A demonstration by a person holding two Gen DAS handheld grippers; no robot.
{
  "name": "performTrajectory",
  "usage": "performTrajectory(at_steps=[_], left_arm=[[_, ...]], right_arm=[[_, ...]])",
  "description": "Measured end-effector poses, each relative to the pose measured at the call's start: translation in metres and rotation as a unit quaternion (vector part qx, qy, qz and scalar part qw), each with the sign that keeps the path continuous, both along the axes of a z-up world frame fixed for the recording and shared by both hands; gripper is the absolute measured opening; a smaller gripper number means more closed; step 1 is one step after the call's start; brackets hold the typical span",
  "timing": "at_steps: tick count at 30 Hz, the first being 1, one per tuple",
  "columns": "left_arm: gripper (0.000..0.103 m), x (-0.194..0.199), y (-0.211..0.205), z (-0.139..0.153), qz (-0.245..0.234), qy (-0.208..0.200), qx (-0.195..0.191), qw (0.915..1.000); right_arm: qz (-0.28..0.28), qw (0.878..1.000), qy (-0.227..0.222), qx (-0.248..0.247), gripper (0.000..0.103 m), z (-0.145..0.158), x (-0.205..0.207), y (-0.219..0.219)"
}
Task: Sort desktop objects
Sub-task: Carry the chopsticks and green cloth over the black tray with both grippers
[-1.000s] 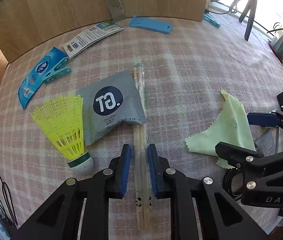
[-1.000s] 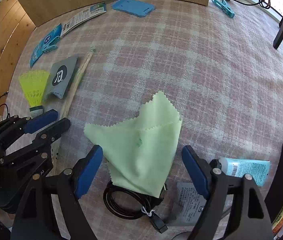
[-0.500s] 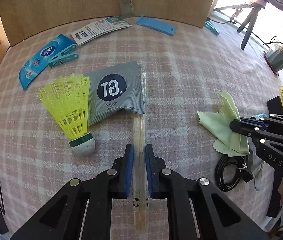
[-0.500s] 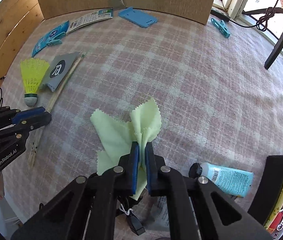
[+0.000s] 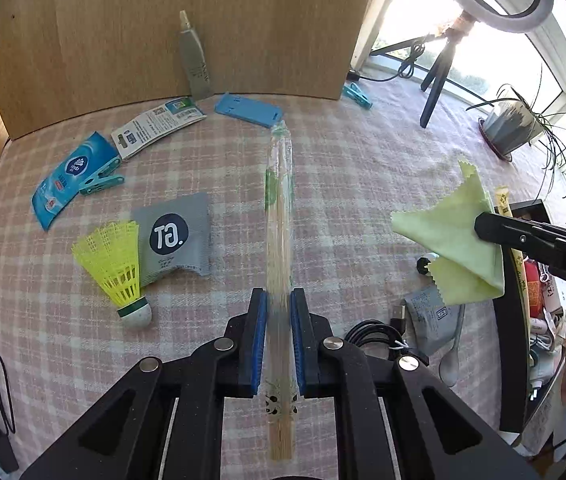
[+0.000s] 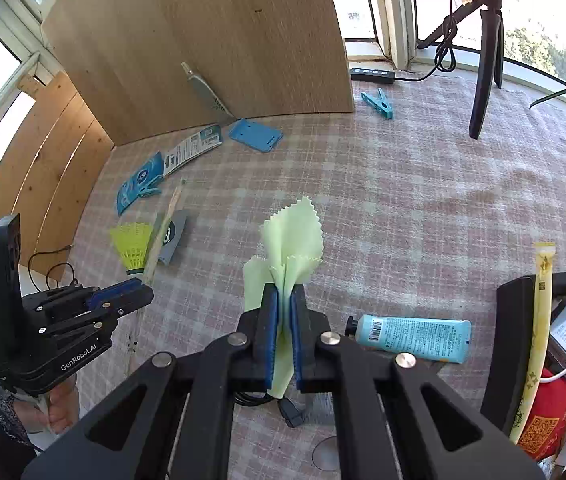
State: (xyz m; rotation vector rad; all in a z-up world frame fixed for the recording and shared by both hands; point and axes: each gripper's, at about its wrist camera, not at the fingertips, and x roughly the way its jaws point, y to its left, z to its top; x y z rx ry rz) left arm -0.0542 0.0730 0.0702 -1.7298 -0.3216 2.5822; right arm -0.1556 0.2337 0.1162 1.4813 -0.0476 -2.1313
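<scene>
surface: plaid tablecloth [image 5: 363, 184] | on it: shuttlecock [image 5: 117, 264], grey pouch [image 5: 173, 236], blue clip [image 6: 379, 102], cream tube [image 6: 411, 338]

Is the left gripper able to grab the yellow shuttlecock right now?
Probably not yet: the left gripper is shut on the chopsticks, so its jaws are full. The shuttlecock lies uncovered nearby on the tablecloth.
</scene>
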Motion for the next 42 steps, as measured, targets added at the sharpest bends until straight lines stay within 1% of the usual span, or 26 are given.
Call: performTrajectory(at_steps=[2,3,7,10,17,22,26,29,34,37,40,42], left_arm=[[0.011,-0.01,0.013,0.006,-0.018,0.006,0.005,0.9998],[0.011,-0.017,0.021,0.004,-0.028,0.008,0.007,0.9996],[0.011,-0.032,0.064,0.013,-0.073,0.013,0.015,0.9971],[0.011,-0.038,0.099,0.019,-0.108,0.016,0.023,0.9937],[0.011,-0.045,0.18,0.027,-0.181,0.011,0.044,0.9825],[0.011,-0.045,0.231,0.038,-0.223,0.012,0.053,0.9733],[0.011,-0.047,0.269,0.044,-0.254,0.008,0.064,0.9652],[0.011,-0.05,0.294,0.046,-0.269,0.003,0.072,0.9605],[0.011,-0.057,0.332,0.049,-0.29,-0.002,0.072,0.9543],[0.011,-0.059,0.352,0.048,-0.306,-0.009,0.077,0.949],[0.011,-0.05,0.367,0.048,-0.33,-0.013,0.071,0.9413],[0.011,-0.042,0.37,0.044,-0.346,-0.026,0.067,0.9353]], right_arm=[[-0.015,1.0,0.005,-0.006,0.007,0.011,0.004,0.023],[-0.025,1.0,0.008,-0.008,0.007,0.015,0.007,0.036],[-0.066,0.998,0.019,-0.009,0.007,0.032,0.016,0.093],[-0.107,0.994,0.027,-0.004,0.007,0.037,0.022,0.134],[-0.21,0.977,0.031,0.009,0.007,0.044,0.048,0.238],[-0.267,0.963,0.042,0.015,0.007,0.056,0.065,0.297],[-0.3,0.952,0.05,0.023,0.007,0.065,0.073,0.332],[-0.323,0.945,0.053,0.031,0.007,0.067,0.076,0.354],[-0.354,0.933,0.047,0.047,0.007,0.063,0.079,0.386],[-0.368,0.927,0.038,0.053,0.007,0.058,0.08,0.404],[-0.378,0.924,0.028,0.054,0.007,0.051,0.082,0.416],[-0.383,0.922,0.025,0.053,0.007,0.048,0.086,0.421]])
